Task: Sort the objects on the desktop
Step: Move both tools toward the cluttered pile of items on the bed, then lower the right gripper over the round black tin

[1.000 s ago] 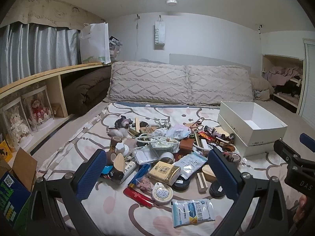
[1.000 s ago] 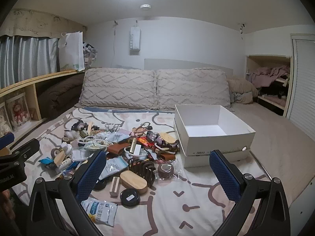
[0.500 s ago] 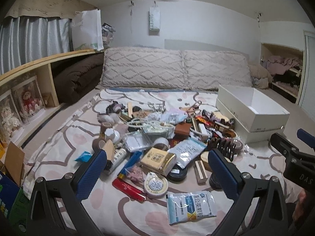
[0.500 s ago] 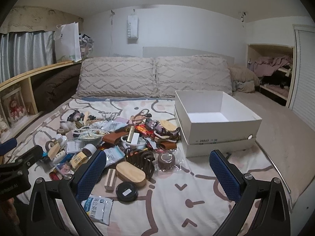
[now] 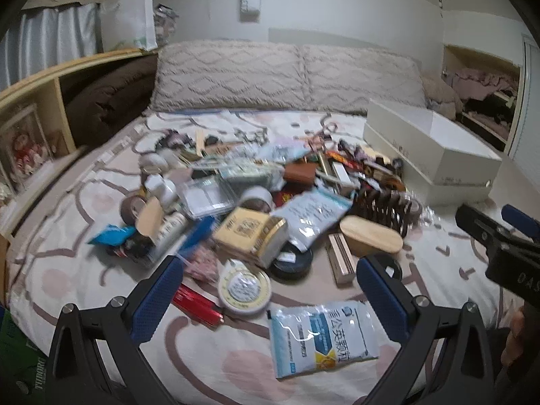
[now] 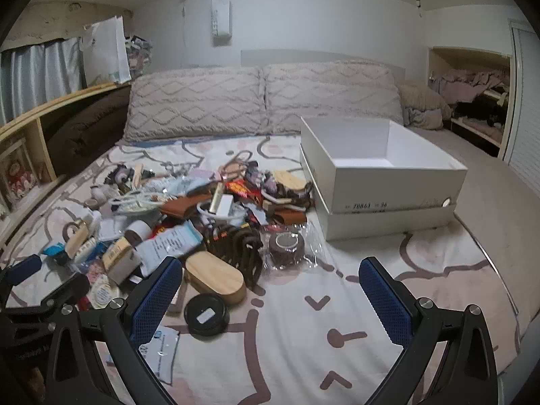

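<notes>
Left claw spread wide, empty, hovering low; right claw likewise wide, empty, alongside.

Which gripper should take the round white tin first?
Left, probably. The left gripper is open with the round white tin lying between its fingers' line. The right gripper, also open, faces bare sheet beside the pile.

Bed with patterned cream sheet. Two beige tufted pillows against far white wall. Wooden shelf unit left; grey curtain above it.
</notes>
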Tool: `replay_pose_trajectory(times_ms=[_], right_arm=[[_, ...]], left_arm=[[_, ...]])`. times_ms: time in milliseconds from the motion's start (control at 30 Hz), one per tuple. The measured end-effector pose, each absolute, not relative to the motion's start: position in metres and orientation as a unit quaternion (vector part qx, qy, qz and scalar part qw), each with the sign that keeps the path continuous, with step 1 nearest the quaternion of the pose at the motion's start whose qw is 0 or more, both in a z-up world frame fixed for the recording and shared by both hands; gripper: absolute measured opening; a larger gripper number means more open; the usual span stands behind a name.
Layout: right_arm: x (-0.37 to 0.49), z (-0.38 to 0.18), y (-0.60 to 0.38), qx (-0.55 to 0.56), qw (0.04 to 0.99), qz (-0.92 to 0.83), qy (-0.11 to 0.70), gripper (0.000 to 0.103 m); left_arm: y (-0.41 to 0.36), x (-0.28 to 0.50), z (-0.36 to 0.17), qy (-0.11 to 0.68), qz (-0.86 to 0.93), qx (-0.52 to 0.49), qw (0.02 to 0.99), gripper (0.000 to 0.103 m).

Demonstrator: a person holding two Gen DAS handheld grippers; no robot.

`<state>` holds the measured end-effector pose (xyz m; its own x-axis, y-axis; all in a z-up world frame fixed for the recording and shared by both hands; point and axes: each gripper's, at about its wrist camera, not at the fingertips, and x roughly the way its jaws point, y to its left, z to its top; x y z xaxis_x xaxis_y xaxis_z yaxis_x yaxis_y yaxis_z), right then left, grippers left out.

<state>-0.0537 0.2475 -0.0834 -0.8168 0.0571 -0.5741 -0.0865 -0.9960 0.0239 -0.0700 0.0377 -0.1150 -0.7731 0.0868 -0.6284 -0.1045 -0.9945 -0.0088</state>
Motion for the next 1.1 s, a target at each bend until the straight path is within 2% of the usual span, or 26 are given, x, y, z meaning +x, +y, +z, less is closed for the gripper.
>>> replay_pose_trajectory(times_ms=[400, 667, 800, 967, 1100], right_arm=[[-0.076, -0.122, 0.249, -0.359, 0.039, 0.932, 0.021, 0.103], [-0.088, -0.143, 0.253, -0.401, 0.023, 0.914, 0.056, 0.103], [-0.094, -0.154, 0.250, -0.423, 0.008, 0.904, 0.070, 0.103], [-0.103, -0.161, 0.242, -0.449, -0.019, 0.891, 0.058, 0.103], [-0.112, -0.164, 0.229, -0.462, -0.037, 0.886, 0.008, 0.103]], left_arm=[[0.066, -0.080, -0.166, 0.047, 0.916, -0.393, 0.071, 0.103], [0.067, -0.085, -0.183, 0.003, 0.898, -0.429, 0.096, 0.103], [0.071, -0.085, -0.191, 0.010, 0.890, -0.446, 0.094, 0.103], [0.076, -0.077, -0.195, 0.030, 0.895, -0.435, 0.096, 0.103], [0.074, -0.072, -0.196, 0.030, 0.898, -0.428, 0.099, 0.103]])
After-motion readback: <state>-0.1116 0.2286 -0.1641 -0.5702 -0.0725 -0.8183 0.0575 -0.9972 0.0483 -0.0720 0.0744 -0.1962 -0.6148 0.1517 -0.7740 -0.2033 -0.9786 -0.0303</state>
